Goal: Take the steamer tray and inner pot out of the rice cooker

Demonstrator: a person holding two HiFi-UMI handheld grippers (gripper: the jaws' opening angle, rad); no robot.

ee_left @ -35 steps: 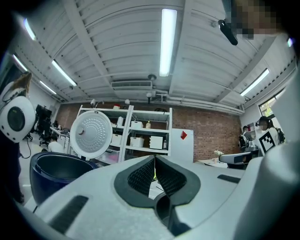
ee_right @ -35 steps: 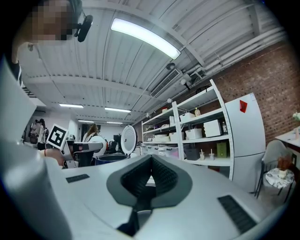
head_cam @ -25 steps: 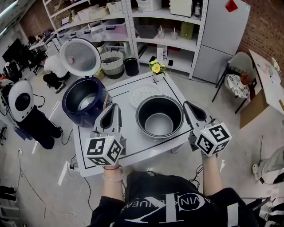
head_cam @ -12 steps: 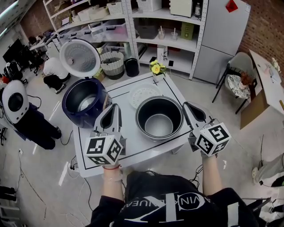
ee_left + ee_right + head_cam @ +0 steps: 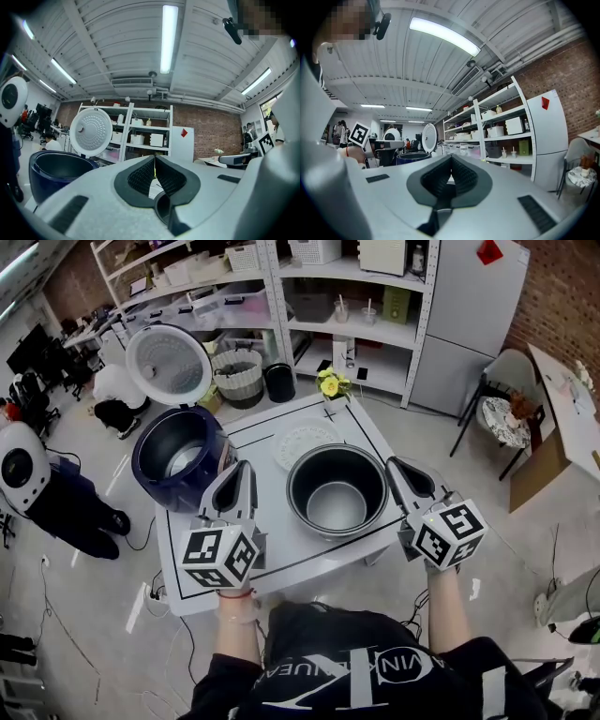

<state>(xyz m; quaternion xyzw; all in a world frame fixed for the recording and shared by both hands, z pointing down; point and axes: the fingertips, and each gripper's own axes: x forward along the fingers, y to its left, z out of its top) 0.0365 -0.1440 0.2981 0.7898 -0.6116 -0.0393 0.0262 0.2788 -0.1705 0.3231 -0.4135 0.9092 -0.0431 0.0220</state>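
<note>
The dark blue rice cooker (image 5: 178,457) stands at the table's left edge with its white lid (image 5: 169,364) raised; its cavity looks bare. The black inner pot (image 5: 337,489) sits on the table's middle, and the white steamer tray (image 5: 302,440) lies just behind it. My left gripper (image 5: 246,469) hovers to the left of the pot, shut and holding nothing. My right gripper (image 5: 395,465) is at the pot's right side, also shut on nothing. In the left gripper view the cooker (image 5: 58,171) and its lid (image 5: 91,132) show at the left behind the shut jaws.
A small vase of yellow flowers (image 5: 331,383) stands at the white table's (image 5: 291,554) far edge. Shelving (image 5: 309,306) and a basket (image 5: 236,373) lie beyond it. A person (image 5: 52,493) stands on the floor at the left. A chair (image 5: 504,413) is at the right.
Both grippers have stayed where they were. The person at the left has shifted a little further left and up.
</note>
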